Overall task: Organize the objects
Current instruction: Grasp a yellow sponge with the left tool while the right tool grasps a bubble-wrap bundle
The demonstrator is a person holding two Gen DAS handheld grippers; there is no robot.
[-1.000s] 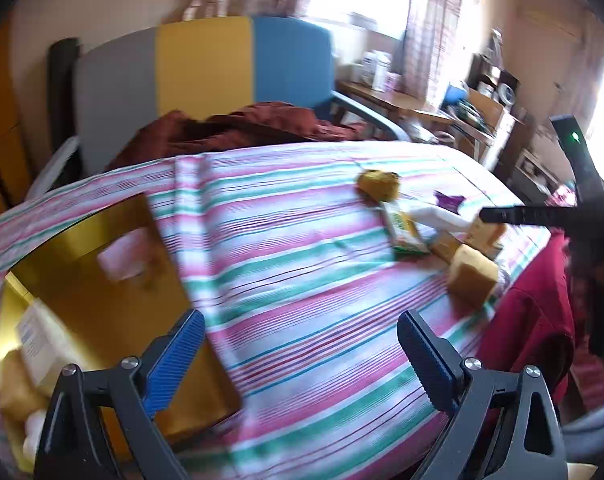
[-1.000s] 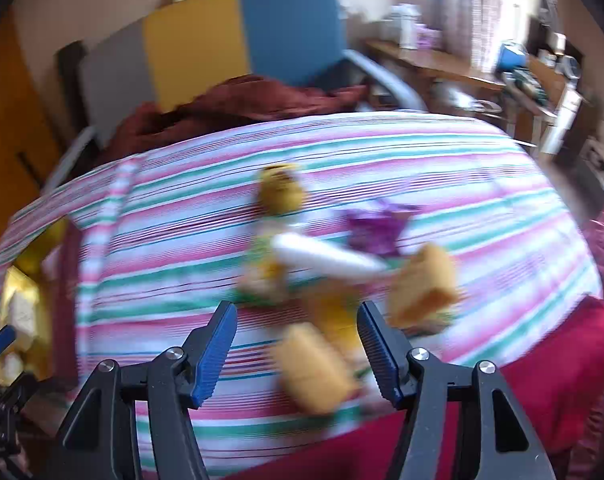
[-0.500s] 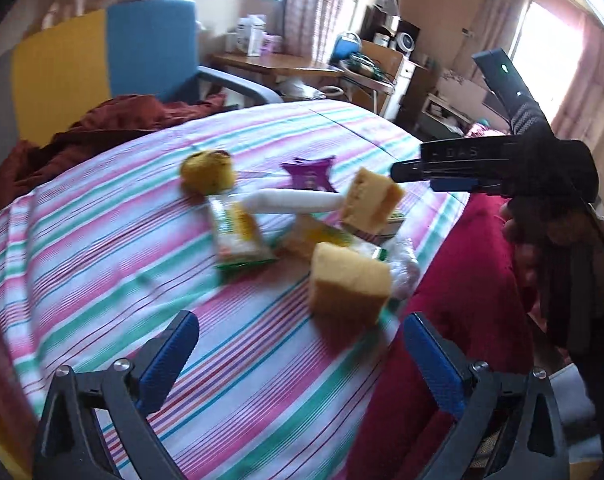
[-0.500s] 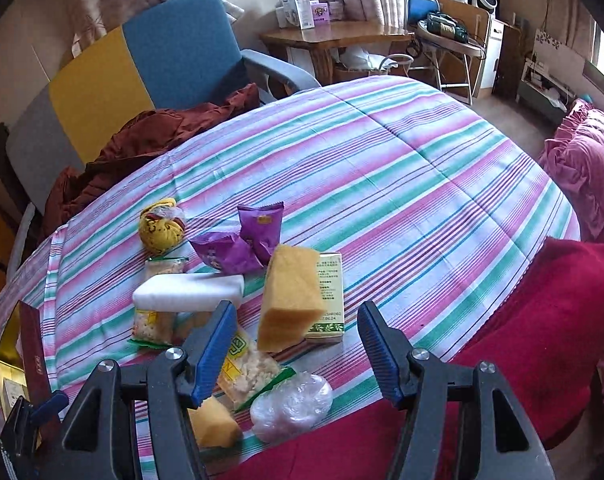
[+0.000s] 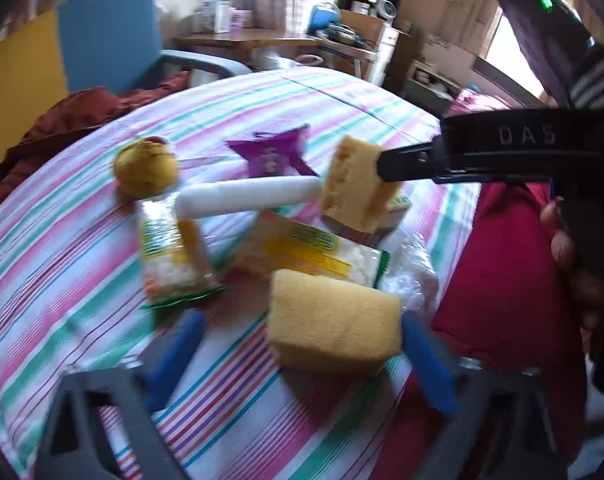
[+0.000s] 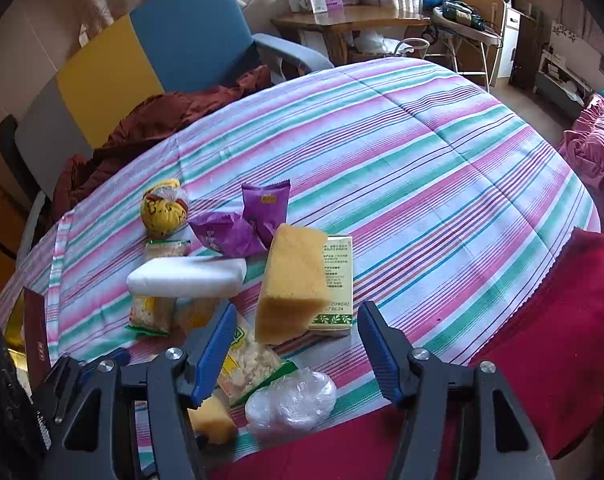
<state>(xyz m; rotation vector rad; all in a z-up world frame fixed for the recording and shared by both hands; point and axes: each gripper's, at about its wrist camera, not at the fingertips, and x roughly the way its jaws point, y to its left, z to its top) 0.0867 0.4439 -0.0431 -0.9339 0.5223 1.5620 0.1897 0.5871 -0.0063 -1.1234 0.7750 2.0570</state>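
Note:
A pile of small items lies on the striped tablecloth (image 6: 421, 168). My left gripper (image 5: 298, 356) is open, its blue pads either side of a yellow sponge (image 5: 333, 328) lying flat. My right gripper (image 6: 298, 340) is open just in front of an upright yellow sponge (image 6: 294, 280) that leans on a green-and-white box (image 6: 337, 280). Around them lie a white bar (image 6: 186, 276), purple wrappers (image 6: 246, 220), a yellow round packet (image 6: 162, 208), snack packs (image 6: 246, 360) and a clear plastic bundle (image 6: 290, 400). The right gripper also shows in the left wrist view (image 5: 385, 164), beside the upright sponge (image 5: 353, 184).
A dark red cushion (image 6: 541, 340) lies at the table's near edge. A gold box with a dark red lid (image 6: 34, 344) sits at the left. A yellow and blue chair (image 6: 150, 52) with a brown cloth (image 6: 174, 116) stands behind the table.
My left gripper has swung right from the gold box and closed in on the flat yellow sponge. My right gripper has moved closer to the upright sponge.

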